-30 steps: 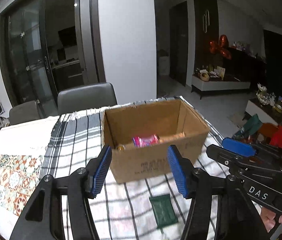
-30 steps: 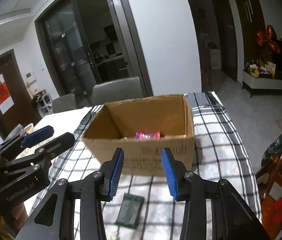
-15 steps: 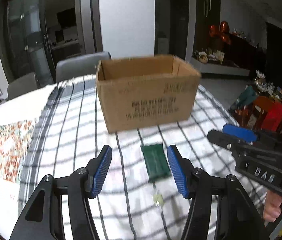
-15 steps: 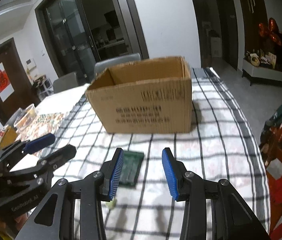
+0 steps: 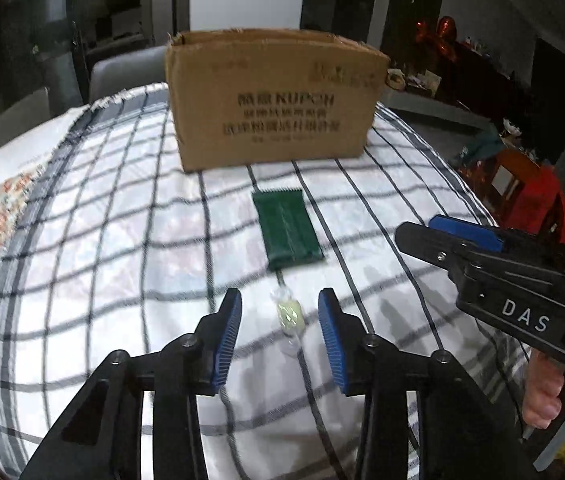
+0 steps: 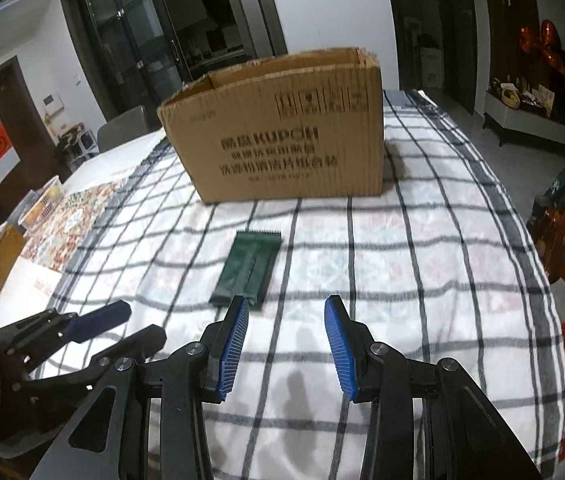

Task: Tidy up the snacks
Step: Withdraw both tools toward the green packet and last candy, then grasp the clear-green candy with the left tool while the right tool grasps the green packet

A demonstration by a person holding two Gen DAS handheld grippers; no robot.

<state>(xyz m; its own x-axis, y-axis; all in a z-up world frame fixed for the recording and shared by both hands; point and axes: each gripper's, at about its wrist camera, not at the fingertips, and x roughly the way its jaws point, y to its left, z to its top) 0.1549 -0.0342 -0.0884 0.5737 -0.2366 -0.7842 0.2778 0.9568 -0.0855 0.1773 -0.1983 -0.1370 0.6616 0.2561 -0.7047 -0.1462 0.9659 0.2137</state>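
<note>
Left gripper [image 5: 279, 322] spread around small wrapped candy [image 5: 289, 314]: light, crinkly, pinch mid-body. Right gripper [image 6: 286, 338] spread, empty; green packet [image 6: 249, 269] at its 11 o'clock.

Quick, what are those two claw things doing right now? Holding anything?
Left gripper: open, holding nothing, a small wrapped candy on the cloth between its fingers.
Right gripper: open, holding nothing.

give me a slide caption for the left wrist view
Open left claw straddles a small wrapped candy on the checked tablecloth, green packet and cardboard box beyond.
</note>
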